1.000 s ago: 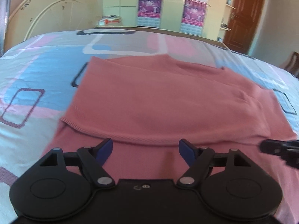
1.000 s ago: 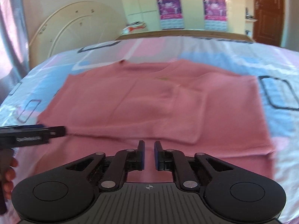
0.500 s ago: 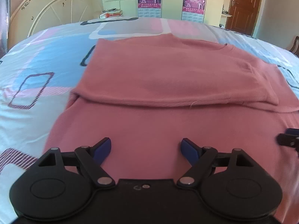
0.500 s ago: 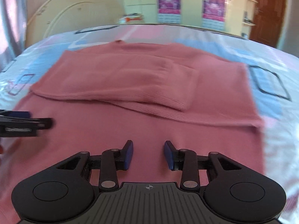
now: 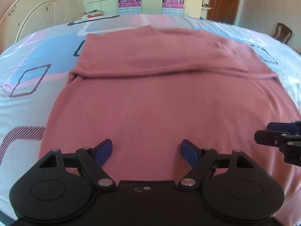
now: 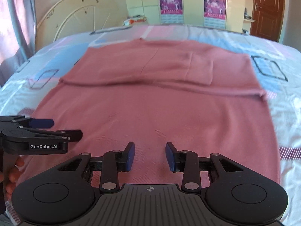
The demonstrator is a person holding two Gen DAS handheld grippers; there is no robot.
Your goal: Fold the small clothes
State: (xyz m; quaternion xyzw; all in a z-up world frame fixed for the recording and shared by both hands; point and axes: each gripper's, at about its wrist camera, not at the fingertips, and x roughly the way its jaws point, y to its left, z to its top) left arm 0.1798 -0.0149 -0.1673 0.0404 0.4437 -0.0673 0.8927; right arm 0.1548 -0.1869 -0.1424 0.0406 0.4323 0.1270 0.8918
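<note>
Both tools gape empty over the pink sweater, neckline pointing away, long axis running front-to-back

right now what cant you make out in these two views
- Shirt near hem: both views, hidden behind each gripper's body.
- Right gripper in the left view: cut off by the right edge.
- Hand holding the left gripper: right view, cut off by the left edge.
- Posters: print too small to read.
- Books past the bed: too small to identify.
</note>
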